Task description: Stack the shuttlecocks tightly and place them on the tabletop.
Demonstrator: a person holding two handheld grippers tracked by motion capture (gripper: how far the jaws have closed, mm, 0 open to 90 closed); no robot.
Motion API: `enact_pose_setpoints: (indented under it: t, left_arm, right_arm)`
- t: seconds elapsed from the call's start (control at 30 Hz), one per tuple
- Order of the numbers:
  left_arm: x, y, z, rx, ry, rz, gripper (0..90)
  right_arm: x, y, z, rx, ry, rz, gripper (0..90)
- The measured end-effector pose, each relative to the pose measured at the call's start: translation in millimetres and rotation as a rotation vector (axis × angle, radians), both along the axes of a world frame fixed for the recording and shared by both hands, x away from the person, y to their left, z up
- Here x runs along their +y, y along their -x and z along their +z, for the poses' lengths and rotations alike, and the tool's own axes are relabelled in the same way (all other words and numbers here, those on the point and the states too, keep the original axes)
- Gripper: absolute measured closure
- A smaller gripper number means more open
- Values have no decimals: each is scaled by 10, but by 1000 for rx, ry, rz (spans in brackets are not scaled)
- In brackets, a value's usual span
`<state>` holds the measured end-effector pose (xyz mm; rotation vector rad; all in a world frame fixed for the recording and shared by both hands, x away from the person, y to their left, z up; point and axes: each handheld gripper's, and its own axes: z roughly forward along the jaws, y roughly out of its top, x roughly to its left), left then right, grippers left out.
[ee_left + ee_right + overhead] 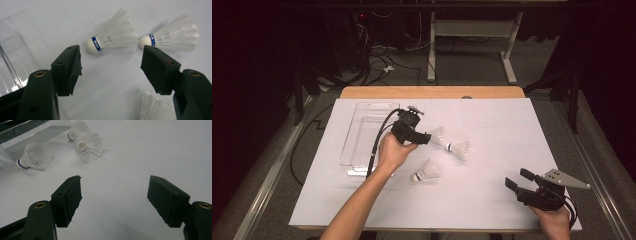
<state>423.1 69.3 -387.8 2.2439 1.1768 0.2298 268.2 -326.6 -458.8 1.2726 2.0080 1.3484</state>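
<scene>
At the desk's [492, 210] near right corner, the right gripper [518, 181] rests idle, fingers apart and empty. Mid-desk lie three shuttlecocks: one [426, 171] nearer, two [438, 135] beyond. The left gripper [428, 138], fingers apart, hovers just before those two, probably lining up a grab. The clear tray [367, 131] toward the far left looks empty.

Three shuttlecocks [451, 148] lie clustered mid-table just beside a clear tray [362, 131] on the left, crowding that area, while the white table surface [507, 125] to the right and front lies open for passage.
</scene>
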Motion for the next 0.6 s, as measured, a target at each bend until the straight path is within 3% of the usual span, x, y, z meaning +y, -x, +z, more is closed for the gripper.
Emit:
enact_pose_setpoints:
  t: [0.23,0.6]
  left_arm:
    - [23,54,-47,19,-19,-4,318]
    - [28,141,-73,12,-29,0,304]
  right_arm:
    - [1,-19,-6,5,1,-2,276]
    - [-4,1,-1,0,-1,-3,277]
